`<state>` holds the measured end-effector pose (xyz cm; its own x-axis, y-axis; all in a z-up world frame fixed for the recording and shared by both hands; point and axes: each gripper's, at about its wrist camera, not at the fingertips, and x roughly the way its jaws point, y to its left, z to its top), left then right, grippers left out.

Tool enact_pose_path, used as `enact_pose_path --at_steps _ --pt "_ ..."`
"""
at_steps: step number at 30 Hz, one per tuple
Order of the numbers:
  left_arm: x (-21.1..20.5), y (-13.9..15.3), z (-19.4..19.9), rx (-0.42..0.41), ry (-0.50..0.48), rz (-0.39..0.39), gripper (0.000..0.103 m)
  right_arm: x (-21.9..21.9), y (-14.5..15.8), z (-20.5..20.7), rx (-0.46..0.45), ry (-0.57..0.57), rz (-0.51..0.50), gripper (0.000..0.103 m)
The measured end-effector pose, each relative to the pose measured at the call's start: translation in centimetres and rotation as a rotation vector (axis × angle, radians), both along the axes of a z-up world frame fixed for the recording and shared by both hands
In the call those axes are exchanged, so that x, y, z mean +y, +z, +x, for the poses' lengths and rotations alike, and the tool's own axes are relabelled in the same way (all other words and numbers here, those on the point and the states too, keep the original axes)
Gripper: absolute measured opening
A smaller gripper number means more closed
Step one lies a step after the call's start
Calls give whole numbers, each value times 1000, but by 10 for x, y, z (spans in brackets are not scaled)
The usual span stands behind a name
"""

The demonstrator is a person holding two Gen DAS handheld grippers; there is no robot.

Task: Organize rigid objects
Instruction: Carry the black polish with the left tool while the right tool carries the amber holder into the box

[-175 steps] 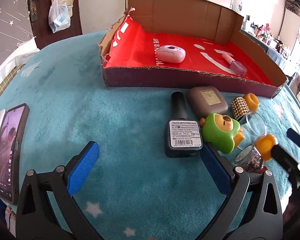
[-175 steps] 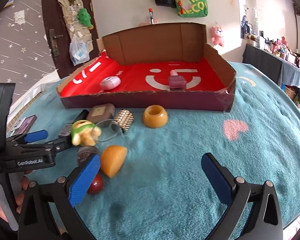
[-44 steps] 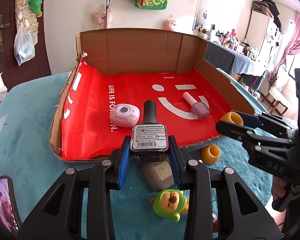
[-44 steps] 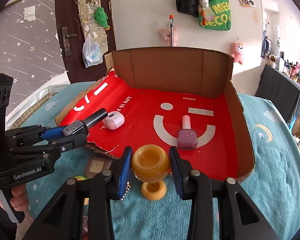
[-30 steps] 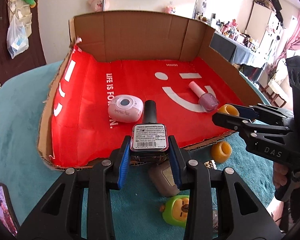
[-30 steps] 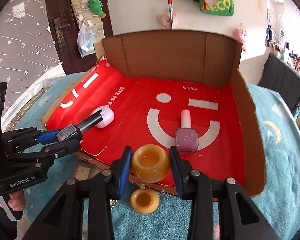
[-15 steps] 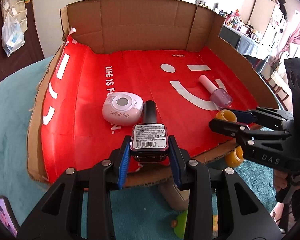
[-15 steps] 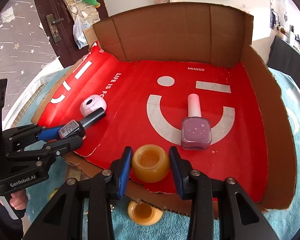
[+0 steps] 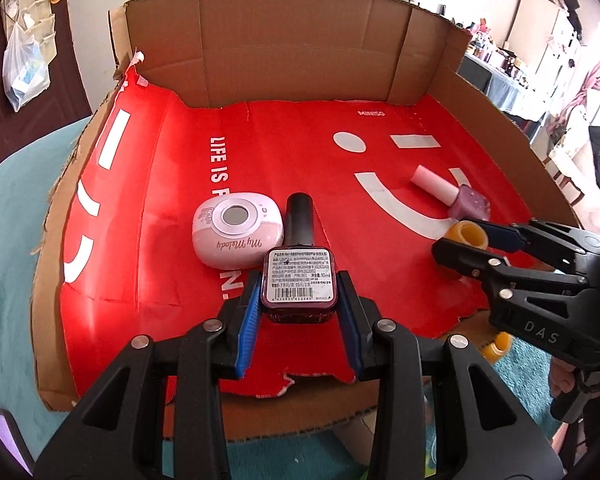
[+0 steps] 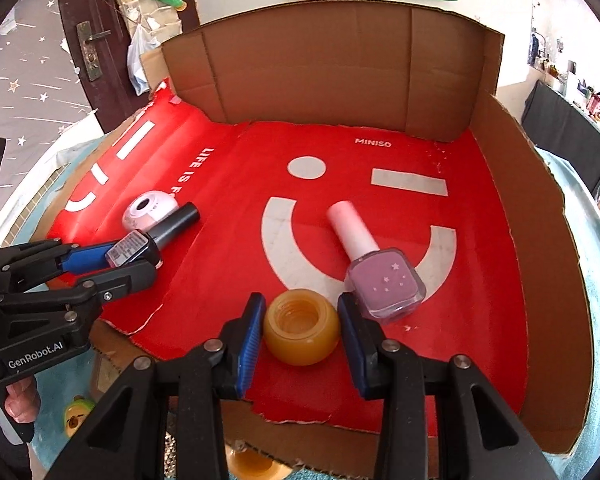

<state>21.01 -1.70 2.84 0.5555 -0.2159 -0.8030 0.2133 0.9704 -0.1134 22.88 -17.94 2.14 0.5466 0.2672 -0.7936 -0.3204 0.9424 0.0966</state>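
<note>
Reading the print first, we find "MINISO" and "LIFE IS F…", cut short by objects, in white on the red liner of the cardboard box, beside a white smiley face. The pink compact bears "My Melody" in script. The dark nail-polish bottle carries a white base label with a barcode and "10ml"; the remaining small print is not legible to us. The tool bodies read "DAS" and "GenRobot.AI".

The left gripper has its jaws clamped on the dark bottle's base, black cap pointing to 12 o'clock, low over the liner. The compact lies just beside it at 10 o'clock, close to the cap; whether they touch we cannot tell.

The right gripper has its jaws closed on the amber jar, mouth facing 12 o'clock, over the liner's near part. The lilac nail-polish bottle lies flat just at 2 o'clock of the jar, pink cap toward 11 o'clock.

Outside the near wall, on teal cloth, we note an amber lid at 6 o'clock, partly hidden by the wall, a green toy at 8 o'clock, and a phone at the left view's lower edge. A hand holds the left tool.
</note>
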Motion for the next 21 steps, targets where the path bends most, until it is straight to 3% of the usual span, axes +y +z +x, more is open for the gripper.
enact_pose_path --at_steps 7,21 --pt "-2 -4 7 -5 18 21 33 -5 -2 4 -18 -77 -23 40" --pt "-3 -5 10 -3 22 27 34 -4 -2 4 -17 -79 -32 40"
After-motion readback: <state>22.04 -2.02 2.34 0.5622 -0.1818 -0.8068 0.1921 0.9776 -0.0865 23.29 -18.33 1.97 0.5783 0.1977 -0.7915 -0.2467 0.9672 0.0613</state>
